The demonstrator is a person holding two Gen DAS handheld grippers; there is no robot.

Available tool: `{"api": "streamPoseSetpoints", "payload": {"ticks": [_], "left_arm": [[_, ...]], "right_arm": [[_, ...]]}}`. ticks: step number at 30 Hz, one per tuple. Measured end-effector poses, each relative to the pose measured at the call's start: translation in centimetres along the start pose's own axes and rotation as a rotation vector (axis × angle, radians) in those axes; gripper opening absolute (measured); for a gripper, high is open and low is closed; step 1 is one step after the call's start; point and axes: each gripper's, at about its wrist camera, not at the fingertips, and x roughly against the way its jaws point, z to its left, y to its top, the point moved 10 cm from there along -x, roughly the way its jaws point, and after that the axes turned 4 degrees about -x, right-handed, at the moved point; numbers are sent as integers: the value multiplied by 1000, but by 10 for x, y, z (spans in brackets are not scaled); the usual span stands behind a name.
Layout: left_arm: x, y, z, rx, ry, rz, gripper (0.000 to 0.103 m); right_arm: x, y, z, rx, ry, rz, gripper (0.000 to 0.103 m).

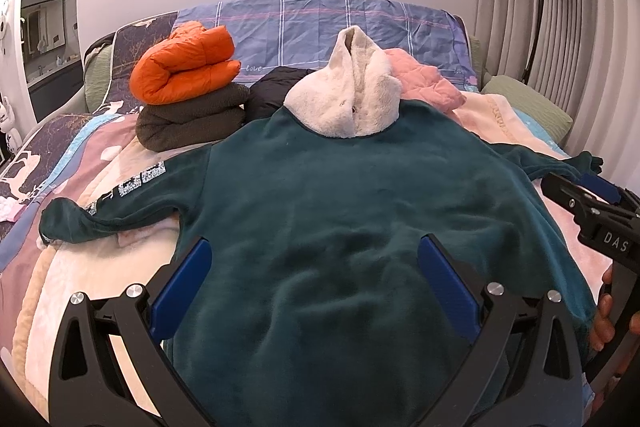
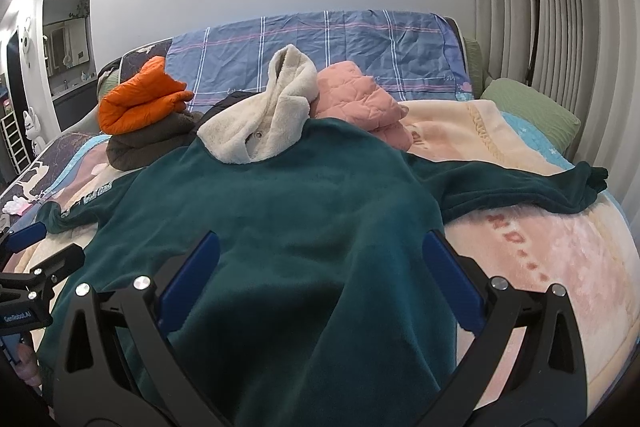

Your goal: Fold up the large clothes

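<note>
Two released grippers, left (image 1: 316,275) and right (image 2: 320,271), above the spread hoodie (image 1: 360,195).
Thick fleece may slip or bunch; a sleeve (image 2: 520,187) could drag.

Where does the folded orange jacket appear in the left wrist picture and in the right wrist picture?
Left wrist view: the orange jacket lies upper left, on top of a dark grey folded garment, left of the cream hood.
Right wrist view: the orange jacket lies at the left, mid-height, on the same grey garment.
Shared landmark: the cream hood of the green hoodie, to the right of the jacket in both views.
</note>
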Motion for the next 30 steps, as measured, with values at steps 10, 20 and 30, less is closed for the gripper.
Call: {"api": "streamPoseSetpoints", "payload": {"ticks": [10, 20, 30], "left_arm": [[-4, 5, 0, -18, 7, -13, 102], [-18, 36, 9, 27, -37, -101, 102], [-72, 75, 27, 34, -36, -99, 102]], "right_arm": [[-4, 3, 5, 10, 9, 1, 101], [-27, 43, 10, -10, 134, -26, 101], [-140, 127, 11, -66, 251, 71, 101]]}}
